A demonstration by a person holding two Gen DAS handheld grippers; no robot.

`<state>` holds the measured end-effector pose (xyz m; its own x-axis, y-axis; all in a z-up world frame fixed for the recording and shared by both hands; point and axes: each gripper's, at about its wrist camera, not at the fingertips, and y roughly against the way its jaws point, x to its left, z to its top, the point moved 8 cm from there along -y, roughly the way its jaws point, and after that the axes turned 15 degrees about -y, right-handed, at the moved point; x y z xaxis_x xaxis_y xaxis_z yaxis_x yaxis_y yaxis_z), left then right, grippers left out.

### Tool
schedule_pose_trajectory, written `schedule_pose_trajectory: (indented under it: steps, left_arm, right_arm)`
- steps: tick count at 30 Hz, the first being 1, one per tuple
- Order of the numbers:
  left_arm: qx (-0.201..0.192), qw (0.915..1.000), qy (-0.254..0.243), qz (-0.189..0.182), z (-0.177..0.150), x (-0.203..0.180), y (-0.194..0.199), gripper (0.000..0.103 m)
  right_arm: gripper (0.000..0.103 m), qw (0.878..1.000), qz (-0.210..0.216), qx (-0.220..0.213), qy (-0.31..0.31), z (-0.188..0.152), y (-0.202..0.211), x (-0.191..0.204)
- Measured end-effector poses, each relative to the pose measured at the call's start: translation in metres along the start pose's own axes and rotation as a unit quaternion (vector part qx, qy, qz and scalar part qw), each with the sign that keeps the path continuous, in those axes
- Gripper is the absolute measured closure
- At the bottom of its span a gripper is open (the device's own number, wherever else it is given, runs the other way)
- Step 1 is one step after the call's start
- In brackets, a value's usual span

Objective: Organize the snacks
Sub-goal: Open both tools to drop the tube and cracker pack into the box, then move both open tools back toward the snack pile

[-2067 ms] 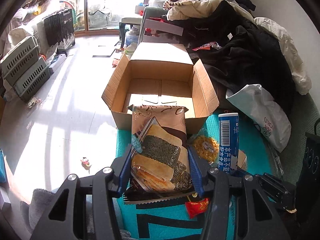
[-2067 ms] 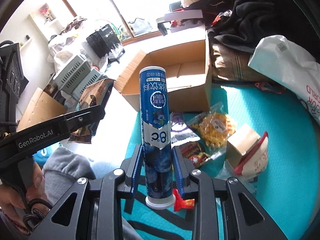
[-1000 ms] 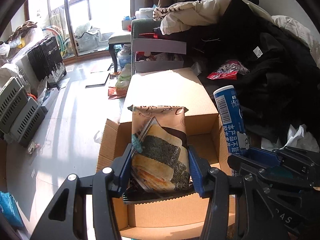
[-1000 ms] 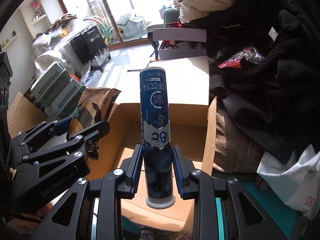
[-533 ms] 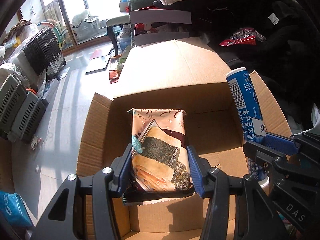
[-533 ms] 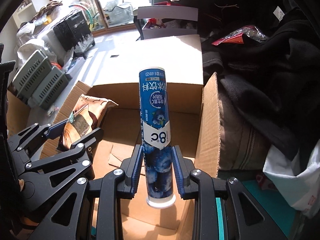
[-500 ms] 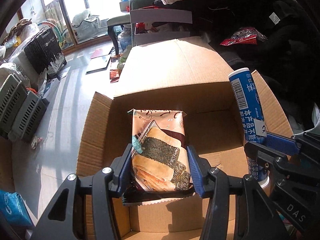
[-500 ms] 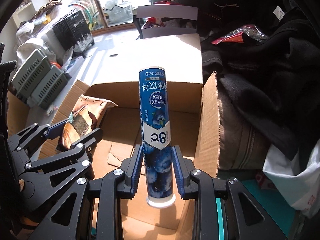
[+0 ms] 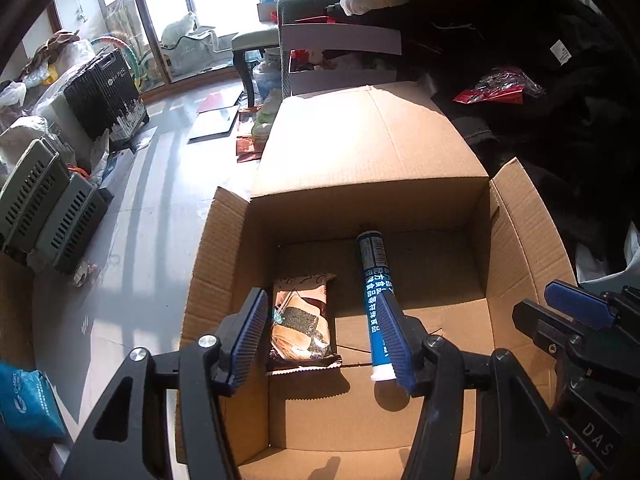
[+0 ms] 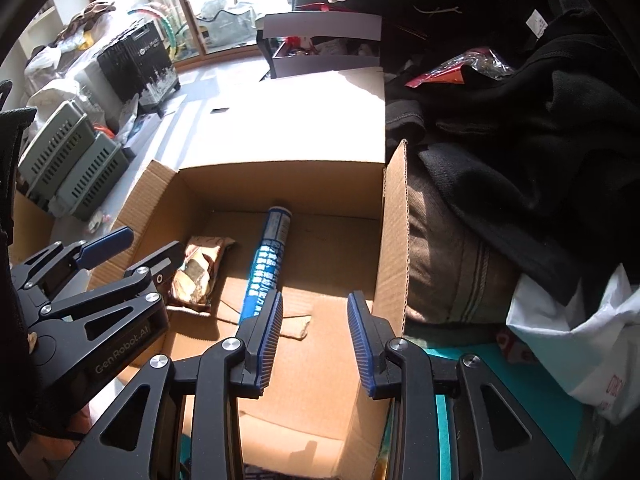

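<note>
The fingers of the left gripper [image 9: 326,334] stand apart and are opening wider, with nothing pressed between them: the rice-cracker packet [image 9: 301,322] lies flat on the floor of the cardboard box [image 9: 520,236], below and beyond the gap, nearer the left finger. The fingers of the right gripper [image 10: 316,338] are also spread and opening, empty; the blue tube [image 10: 267,264] lies on the box floor ahead of the left finger of that pair, its far end pointing toward the back wall. From the left wrist view the blue tube [image 9: 375,300] lies just beside the packet, partly hidden behind the right finger.

Both snacks look delivered, so this step seems done and the fingers need only lift clear.

Risks, as I judge them:
- The tube is round and lies loose; a nudge from a finger on the way out could roll it against the packet or toward the box's side wall.
- Both grippers hang over the same opening, close together; lifting out carelessly could knock one against the other or catch the upright side flap [image 10: 394,232].
- A finger dragged low could snag the packet's crimped edge and pull it back up.
</note>
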<state>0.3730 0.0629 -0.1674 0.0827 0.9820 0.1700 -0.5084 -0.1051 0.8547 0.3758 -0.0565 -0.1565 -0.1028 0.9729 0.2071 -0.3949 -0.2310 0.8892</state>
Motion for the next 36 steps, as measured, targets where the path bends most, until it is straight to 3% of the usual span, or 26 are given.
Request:
schedule_pose_trajectory:
  steps: [11,23,28,30,32,36]
  left_arm:
    - [-0.040,0.9992,0.001,0.001,0.013,-0.003,0.061,0.046]
    - [-0.110,0.9938,-0.002,0.017,0.020,0.002,0.159,0.046]
    - [-0.129,0.9913,-0.010,0.024,0.013,-0.001,0.195,0.046]
    - [-0.137,0.9902,-0.010,0.027,0.010,-0.003,0.209,0.032]
    - [-0.150,0.9882,-0.010,0.030,0.007,-0.004,0.224,0.027]
    - [-0.158,0.9870,-0.012,0.026,-0.005,-0.012,0.245,0.026]
  right_arm:
    - [0.063,0.999,0.003,-0.047,0.003,0.007,0.061,0.001]
    - [0.035,0.991,0.006,-0.135,0.020,0.010,0.153,0.009]
    - [0.033,0.986,0.000,-0.164,0.023,0.002,0.188,0.007]
    - [0.029,0.985,0.001,-0.172,0.024,-0.004,0.201,0.005]
    - [0.028,0.983,-0.001,-0.182,0.026,-0.009,0.213,0.003]
    - [0.022,0.980,0.000,-0.195,0.022,-0.023,0.235,0.000]
